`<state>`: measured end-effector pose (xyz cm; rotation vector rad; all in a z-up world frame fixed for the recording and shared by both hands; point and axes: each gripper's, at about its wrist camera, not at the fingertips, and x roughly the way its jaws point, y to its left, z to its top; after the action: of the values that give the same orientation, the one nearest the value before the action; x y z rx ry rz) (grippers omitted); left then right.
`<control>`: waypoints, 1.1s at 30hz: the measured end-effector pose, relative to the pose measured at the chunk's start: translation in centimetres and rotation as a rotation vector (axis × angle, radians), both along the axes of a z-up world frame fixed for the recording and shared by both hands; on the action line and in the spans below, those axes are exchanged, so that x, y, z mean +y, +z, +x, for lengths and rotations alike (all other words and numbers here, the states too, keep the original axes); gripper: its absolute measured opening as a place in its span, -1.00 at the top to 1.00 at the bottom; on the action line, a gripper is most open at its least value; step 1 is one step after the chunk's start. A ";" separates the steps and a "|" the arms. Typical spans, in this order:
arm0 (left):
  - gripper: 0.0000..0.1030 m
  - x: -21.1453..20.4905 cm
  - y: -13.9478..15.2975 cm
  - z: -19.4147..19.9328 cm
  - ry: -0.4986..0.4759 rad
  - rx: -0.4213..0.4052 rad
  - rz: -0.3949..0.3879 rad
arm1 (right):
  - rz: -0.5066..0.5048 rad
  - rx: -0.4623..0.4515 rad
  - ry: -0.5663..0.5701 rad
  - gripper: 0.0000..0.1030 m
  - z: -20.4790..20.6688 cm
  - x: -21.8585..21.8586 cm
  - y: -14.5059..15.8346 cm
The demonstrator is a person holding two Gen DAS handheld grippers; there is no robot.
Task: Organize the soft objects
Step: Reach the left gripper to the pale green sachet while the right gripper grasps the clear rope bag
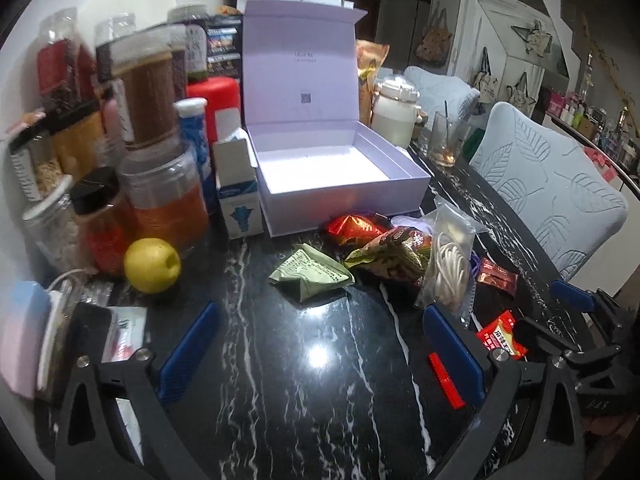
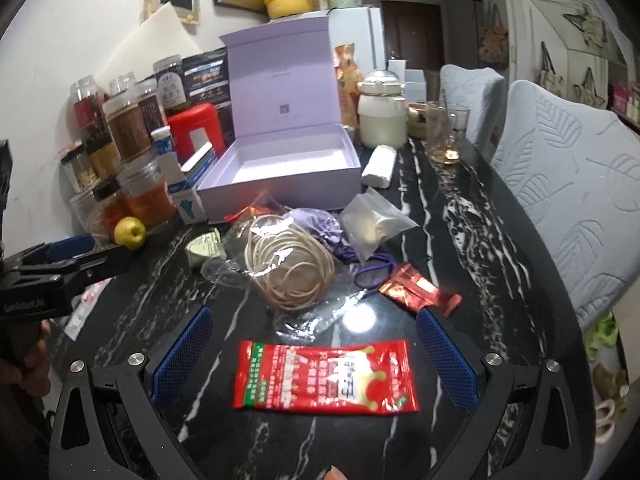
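**Both grippers wide, soft packets not yet boxed**

Going left to right, we saw crowded jars (image 1: 160, 184) and a yellow apple (image 1: 152, 265) at the counter's (image 1: 312, 392) left edge. Our left gripper (image 1: 320, 354) hovered wide over bare black marble, holding nothing. Ahead of it lay a green folded packet (image 1: 312, 276), then a heap of snack bags (image 1: 390, 250) and a clear bag of coiled cord (image 1: 448, 270), all just in front of the open lilac box (image 1: 340, 184), which looked bare inside.

Further right, our right gripper (image 2: 316, 354) was also wide, its blue pads either side of a flat red sachet (image 2: 326, 378) lying on the counter. A dark red packet (image 2: 418, 288) sat beyond it, near a purple hair tie (image 2: 374, 272).

We judged the sachet the likeliest first pick. Lying so flat, it could slide on the glossy stone or buckle out of a shallow pinch. Carrying it over the loose heap risked snagging the cord bag, and a wide swing could knock the drinking glass (image 2: 444, 132).
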<state>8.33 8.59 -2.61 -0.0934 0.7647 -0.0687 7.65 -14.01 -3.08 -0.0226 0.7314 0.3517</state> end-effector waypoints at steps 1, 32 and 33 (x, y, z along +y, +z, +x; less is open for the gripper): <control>-1.00 0.0 -0.2 0.4 -0.004 0.005 0.002 | -0.008 0.006 0.003 -1.00 0.4 0.1 -0.3; -0.99 0.6 -7.1 10.9 -0.205 0.205 -0.034 | -0.062 0.121 0.213 -1.00 9.1 4.2 -5.1; -0.99 0.5 -7.2 11.0 -0.210 0.206 -0.027 | -0.056 0.125 0.217 -1.00 9.3 4.2 -5.2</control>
<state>19.30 9.04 -9.76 -0.0462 0.9782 -0.2719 16.91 -9.84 -8.26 -0.1347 0.8656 0.5430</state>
